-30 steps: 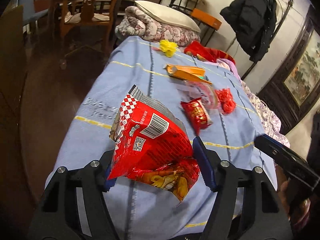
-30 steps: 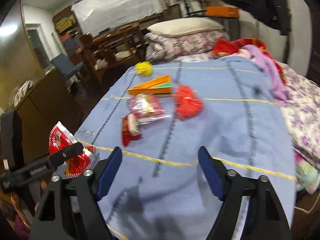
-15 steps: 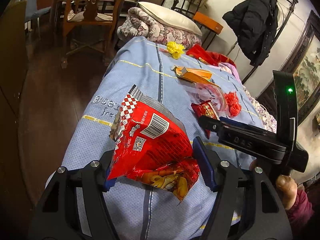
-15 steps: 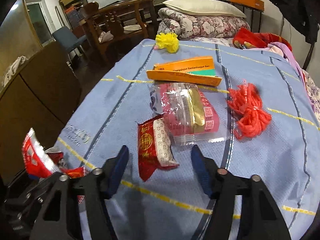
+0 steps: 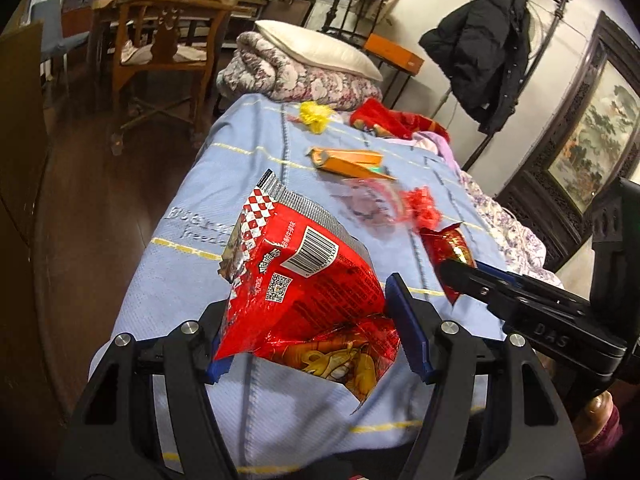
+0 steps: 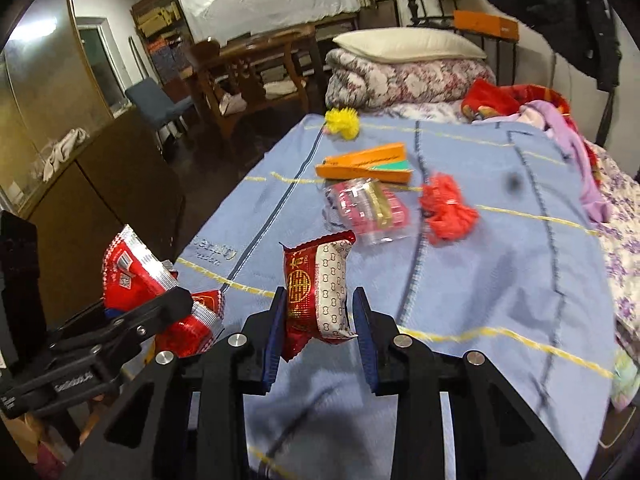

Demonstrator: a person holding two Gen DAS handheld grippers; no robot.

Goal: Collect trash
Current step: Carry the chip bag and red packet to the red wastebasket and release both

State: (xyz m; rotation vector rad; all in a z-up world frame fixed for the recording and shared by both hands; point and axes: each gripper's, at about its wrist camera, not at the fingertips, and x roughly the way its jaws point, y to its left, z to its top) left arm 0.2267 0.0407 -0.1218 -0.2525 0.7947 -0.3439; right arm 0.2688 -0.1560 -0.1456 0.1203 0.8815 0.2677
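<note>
Jaws just closing, right gripper [image 6: 318, 322] pinching small red wrapper [image 6: 316, 292]

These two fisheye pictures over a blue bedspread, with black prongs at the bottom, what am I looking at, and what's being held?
No robot here: a person holds a hand-operated grabbing tool in each hand, each with a camera looking along its two fingers.

The left view shows the left tool clamped on a large red snack bag. The right view shows the right tool; its jaws have just been closing and now pinch a small red and white wrapper, lifted off the bed.

Lying on the blue bedspread: an orange box, a clear packet with pink contents, a red crumpled bundle and a yellow one.
</note>
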